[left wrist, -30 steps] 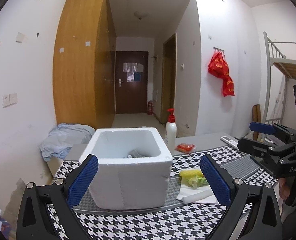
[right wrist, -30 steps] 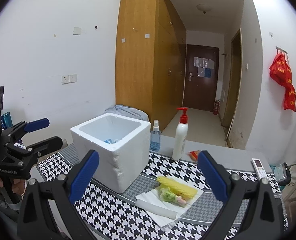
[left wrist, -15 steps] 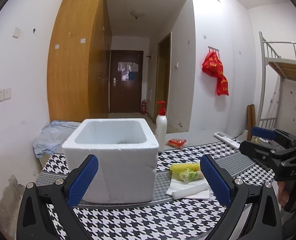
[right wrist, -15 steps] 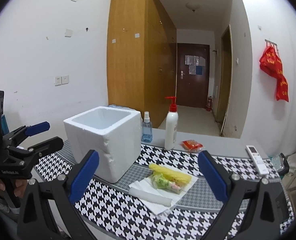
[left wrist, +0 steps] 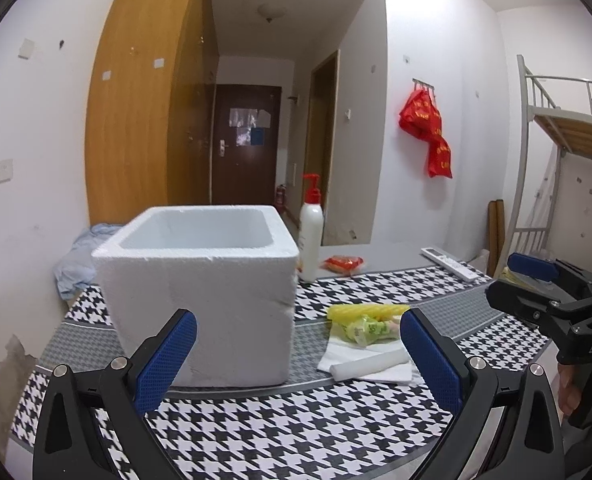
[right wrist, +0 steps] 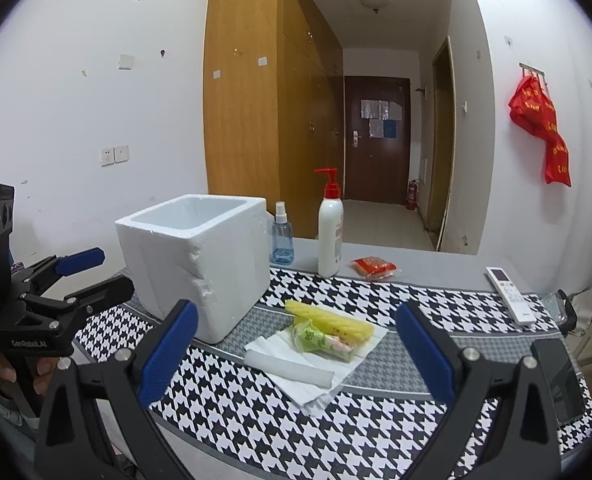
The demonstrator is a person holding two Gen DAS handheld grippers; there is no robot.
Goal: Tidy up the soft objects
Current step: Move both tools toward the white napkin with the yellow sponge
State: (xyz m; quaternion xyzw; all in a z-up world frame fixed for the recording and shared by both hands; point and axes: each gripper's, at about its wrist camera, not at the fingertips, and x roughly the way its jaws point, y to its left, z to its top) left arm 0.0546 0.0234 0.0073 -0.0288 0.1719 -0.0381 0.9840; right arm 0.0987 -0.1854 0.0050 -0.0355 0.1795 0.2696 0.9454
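Observation:
A white foam box (left wrist: 199,300) (right wrist: 199,264) stands on the houndstooth cloth, its inside hidden from here. To its right, on a white napkin (right wrist: 316,364), lie a yellow corn-like piece (left wrist: 368,312) (right wrist: 330,320), a green wrapped packet (left wrist: 368,330) (right wrist: 322,342) and a white roll (left wrist: 372,365) (right wrist: 287,366). My left gripper (left wrist: 296,364) is open, low in front of the box with nothing between its fingers. My right gripper (right wrist: 296,356) is open too, hovering short of the napkin. Each gripper shows in the other's view, the right gripper (left wrist: 536,284) and the left gripper (right wrist: 79,276).
A white pump bottle (right wrist: 331,232) and a blue spray bottle (right wrist: 282,240) stand behind the box. A red packet (right wrist: 374,267) and a remote (right wrist: 510,294) lie on the grey table (right wrist: 436,268) beyond the cloth. A dark phone (right wrist: 560,380) lies right; a bunk bed frame (left wrist: 552,152) stands right.
Both grippers have dropped lower and drawn back slightly; the box's inside, visible a second ago, is now out of sight. Both stay open and hold nothing.

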